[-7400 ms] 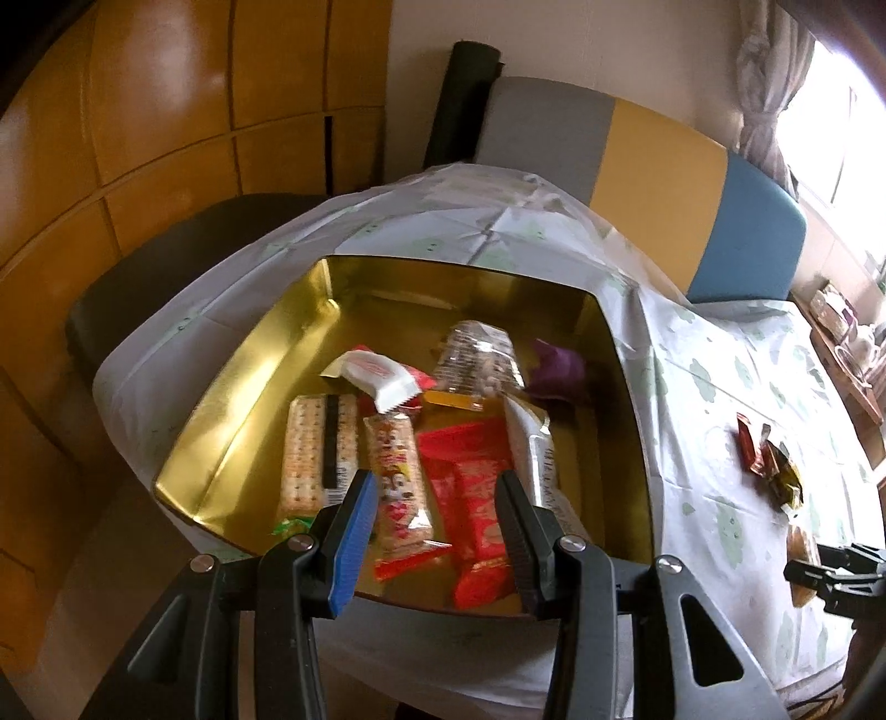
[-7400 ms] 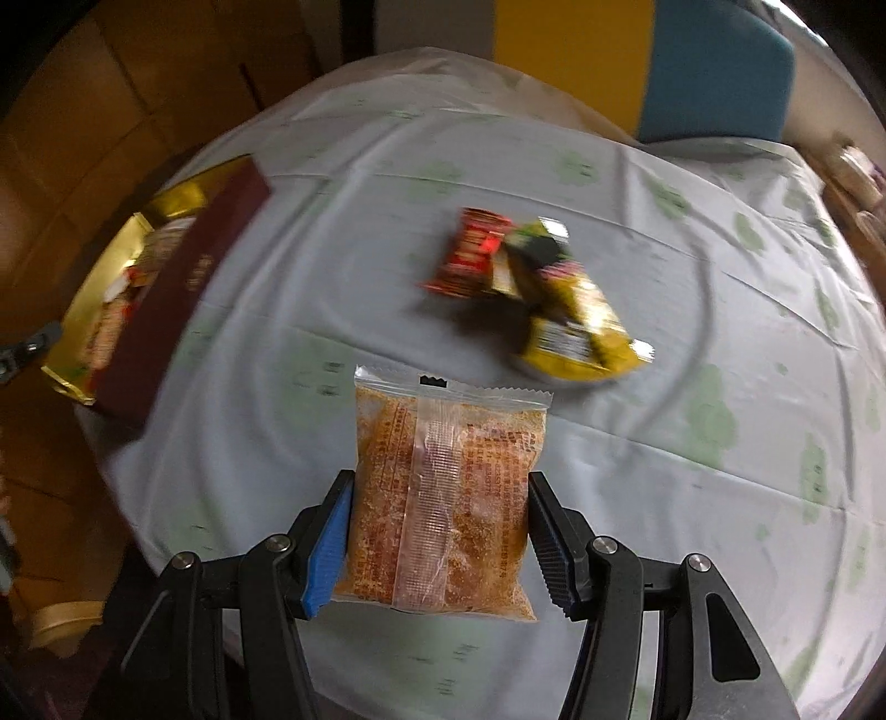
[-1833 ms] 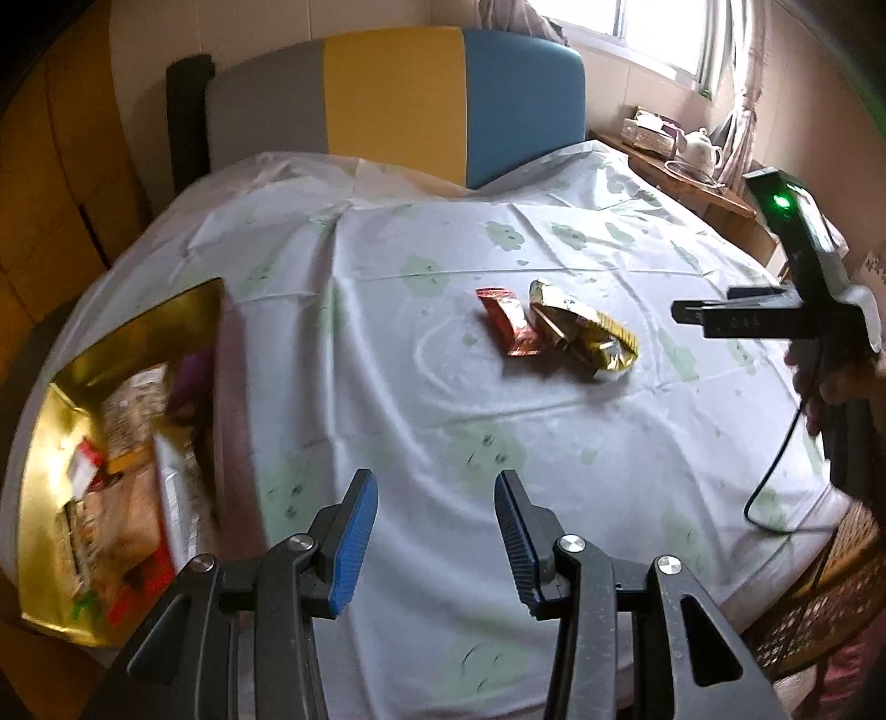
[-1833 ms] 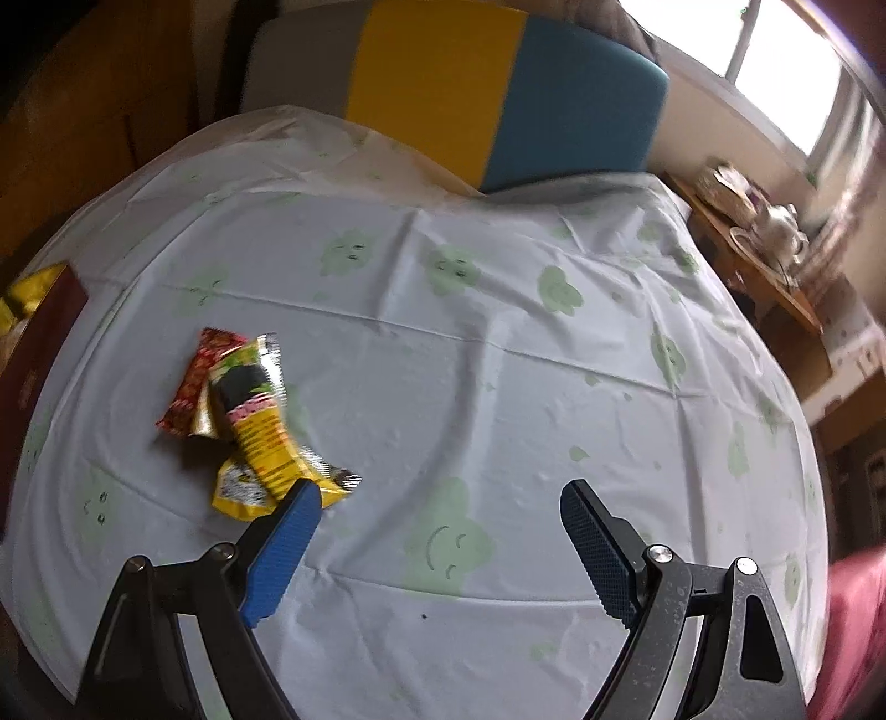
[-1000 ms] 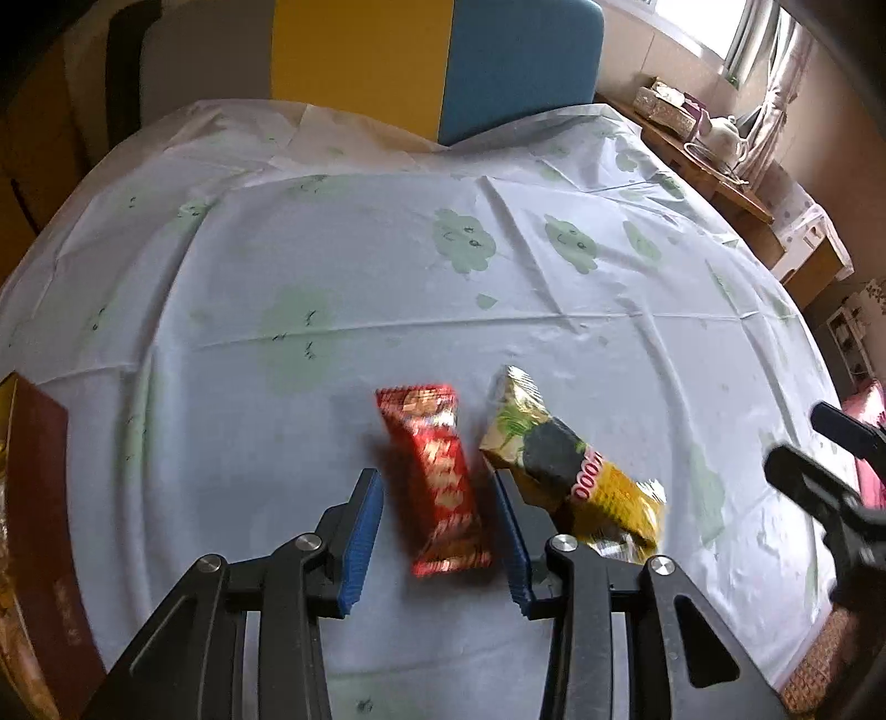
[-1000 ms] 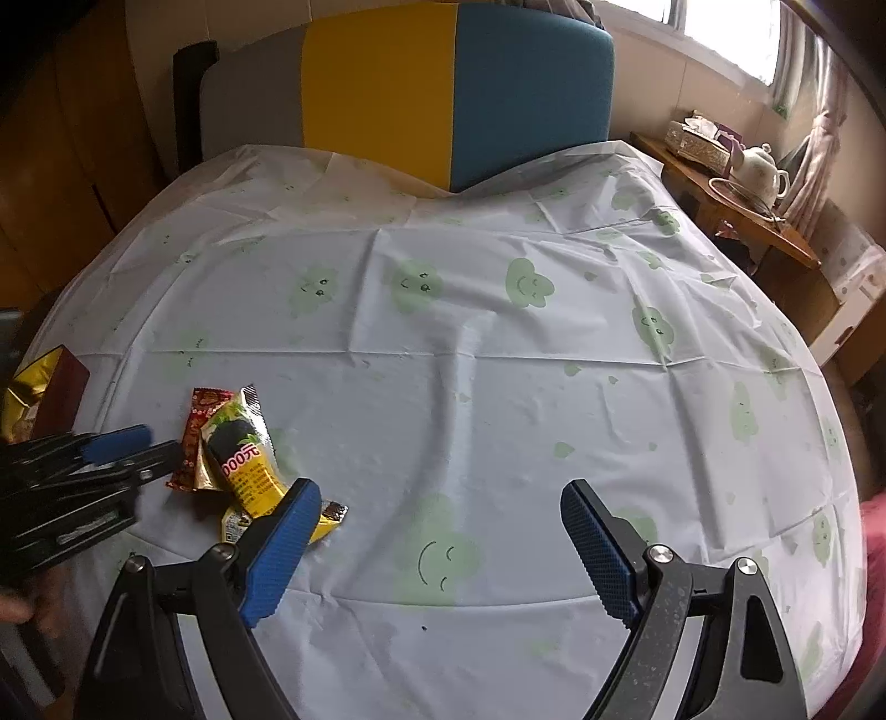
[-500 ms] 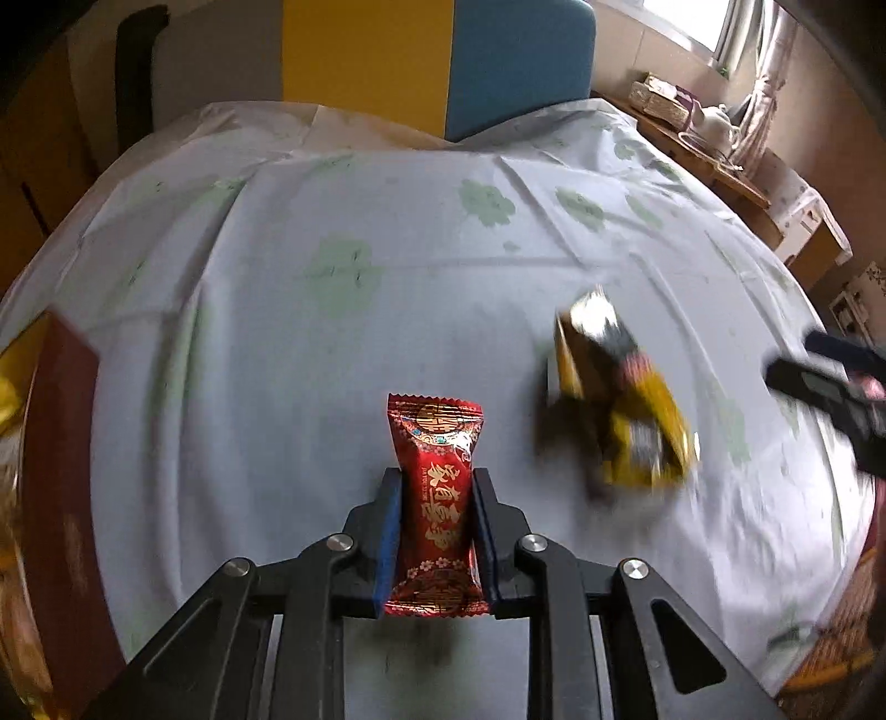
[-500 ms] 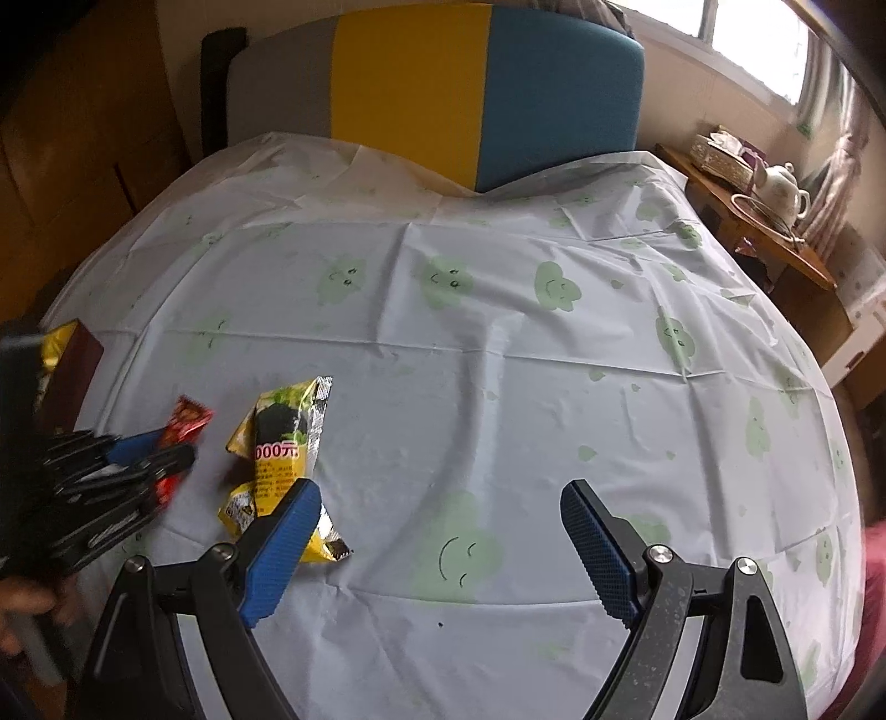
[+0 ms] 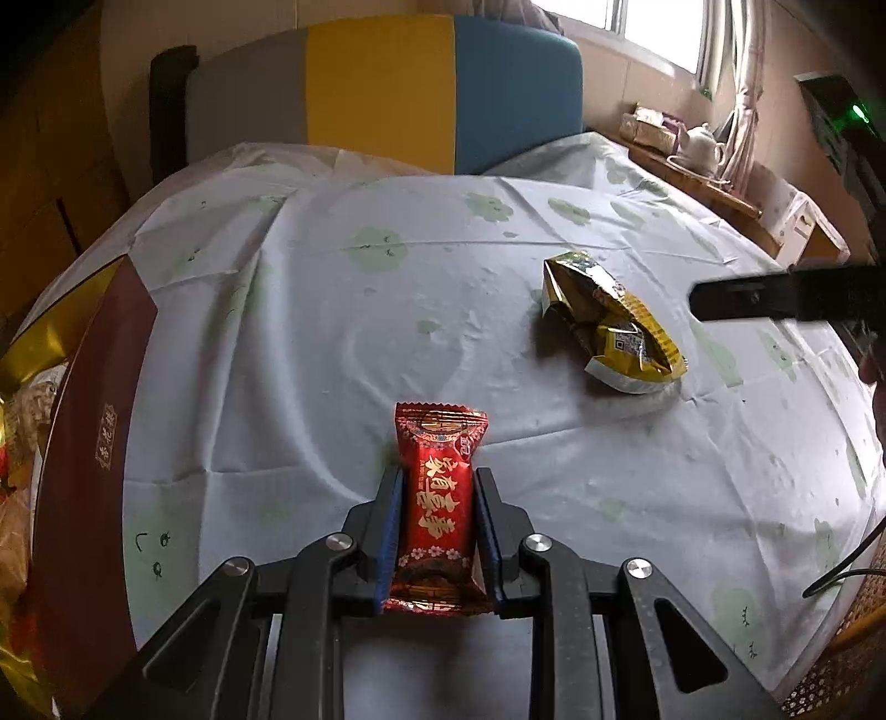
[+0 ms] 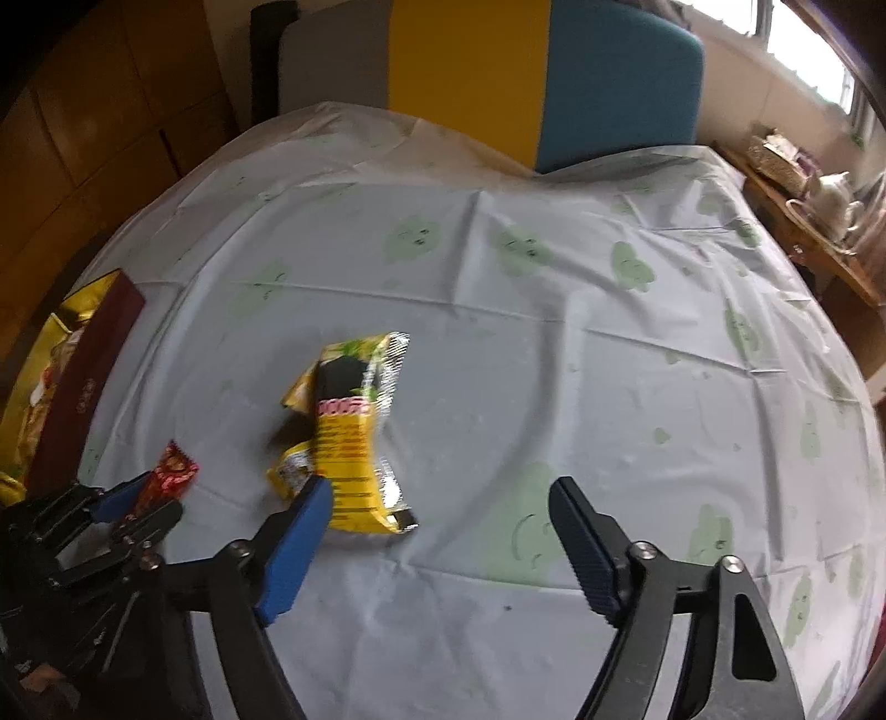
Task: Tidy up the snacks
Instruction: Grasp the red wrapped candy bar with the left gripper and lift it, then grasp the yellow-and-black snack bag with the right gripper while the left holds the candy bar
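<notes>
The left gripper (image 9: 437,487), previously open, now clamps the red snack packet (image 9: 437,509). The yellow snack packets (image 9: 612,327) now lie apart from it.

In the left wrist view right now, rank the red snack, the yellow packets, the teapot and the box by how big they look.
1. Box, though cut off by the frame edge.
2. Yellow packets and red snack: similar; the snack sits nearest the camera, so unsure.
3. Teapot, far away.

Home dining room, clothed table (image 9: 310,343), teapot (image 9: 702,145), curtained window (image 9: 653,27)
</notes>
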Available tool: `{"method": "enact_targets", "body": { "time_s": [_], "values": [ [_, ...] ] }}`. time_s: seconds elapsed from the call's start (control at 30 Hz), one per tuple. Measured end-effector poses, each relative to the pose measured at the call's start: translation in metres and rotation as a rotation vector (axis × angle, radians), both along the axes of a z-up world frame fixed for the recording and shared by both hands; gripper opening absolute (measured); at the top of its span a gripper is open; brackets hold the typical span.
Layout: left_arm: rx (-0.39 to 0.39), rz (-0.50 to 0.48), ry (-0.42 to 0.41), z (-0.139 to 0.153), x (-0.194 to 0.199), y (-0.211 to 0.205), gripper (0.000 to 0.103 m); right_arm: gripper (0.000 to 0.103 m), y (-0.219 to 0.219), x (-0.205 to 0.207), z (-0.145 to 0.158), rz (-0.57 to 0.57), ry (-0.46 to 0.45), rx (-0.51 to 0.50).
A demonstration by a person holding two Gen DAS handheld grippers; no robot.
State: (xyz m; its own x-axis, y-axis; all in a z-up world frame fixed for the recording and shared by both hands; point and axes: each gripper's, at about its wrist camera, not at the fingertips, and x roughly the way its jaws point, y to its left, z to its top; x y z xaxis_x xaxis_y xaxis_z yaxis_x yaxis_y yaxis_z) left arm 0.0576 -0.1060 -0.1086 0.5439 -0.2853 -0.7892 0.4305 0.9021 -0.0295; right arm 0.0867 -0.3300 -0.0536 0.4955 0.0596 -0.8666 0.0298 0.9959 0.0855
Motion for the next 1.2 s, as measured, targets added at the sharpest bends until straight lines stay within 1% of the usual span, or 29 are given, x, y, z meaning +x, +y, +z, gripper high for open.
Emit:
{"method": "enact_targets", "body": {
  "time_s": [0.07,0.2,0.3,0.4,0.43,0.47,0.53,0.6,0.67,0.7,0.77,0.8,0.87,0.93,1.07,1.2],
  "values": [
    [-0.015,0.007,-0.004,0.000,0.000,0.001,0.026,0.077,0.003,0.003,0.000,0.003,0.004,0.040],
    [-0.022,0.014,-0.012,-0.001,0.001,-0.003,0.026,0.077,0.020,0.023,-0.002,0.031,0.026,0.021],
    [-0.033,0.020,-0.008,-0.001,0.002,-0.001,0.026,0.077,0.035,0.046,-0.018,0.057,0.088,0.019],
    [-0.052,0.022,-0.001,-0.001,0.002,0.001,0.026,0.076,0.043,0.060,-0.039,0.054,0.143,-0.018],
    [-0.059,0.022,0.003,0.000,0.002,0.002,0.026,0.059,0.046,0.061,-0.043,0.059,0.150,-0.033],
    [-0.065,0.022,0.007,-0.001,0.004,0.003,0.026,0.041,0.047,0.060,-0.044,0.076,0.157,-0.031],
    [-0.071,0.022,0.007,-0.001,0.004,0.003,0.026,0.038,0.055,0.049,-0.037,0.111,0.145,-0.105],
    [-0.067,0.022,-0.001,-0.001,0.003,0.003,0.026,0.038,0.057,0.035,-0.034,0.164,0.152,-0.100],
    [-0.062,0.024,-0.007,-0.002,0.003,0.002,0.026,0.039,0.056,0.016,-0.041,0.205,0.209,-0.064],
    [-0.058,0.023,-0.009,-0.002,0.002,0.001,0.026,0.040,0.054,0.010,-0.043,0.213,0.214,-0.054],
    [-0.054,0.018,0.000,-0.001,0.004,0.001,0.026,0.041,0.052,-0.005,-0.044,0.226,0.199,-0.035],
    [-0.049,0.017,0.011,0.000,0.006,0.001,0.024,0.041,0.050,-0.009,-0.044,0.224,0.192,-0.025],
    [-0.039,0.028,0.041,0.005,0.008,0.002,0.023,0.041,0.045,-0.013,-0.046,0.214,0.169,0.001],
    [-0.057,0.041,0.044,0.012,0.008,0.006,0.023,0.042,0.044,-0.015,-0.047,0.222,0.163,-0.007],
    [-0.076,0.059,0.016,0.031,0.004,0.018,0.023,0.043,0.046,-0.024,-0.048,0.262,0.127,-0.041],
    [-0.092,0.088,-0.025,0.053,-0.003,0.031,0.023,0.043,0.053,-0.034,-0.048,0.277,0.120,-0.073]
  ]
}}
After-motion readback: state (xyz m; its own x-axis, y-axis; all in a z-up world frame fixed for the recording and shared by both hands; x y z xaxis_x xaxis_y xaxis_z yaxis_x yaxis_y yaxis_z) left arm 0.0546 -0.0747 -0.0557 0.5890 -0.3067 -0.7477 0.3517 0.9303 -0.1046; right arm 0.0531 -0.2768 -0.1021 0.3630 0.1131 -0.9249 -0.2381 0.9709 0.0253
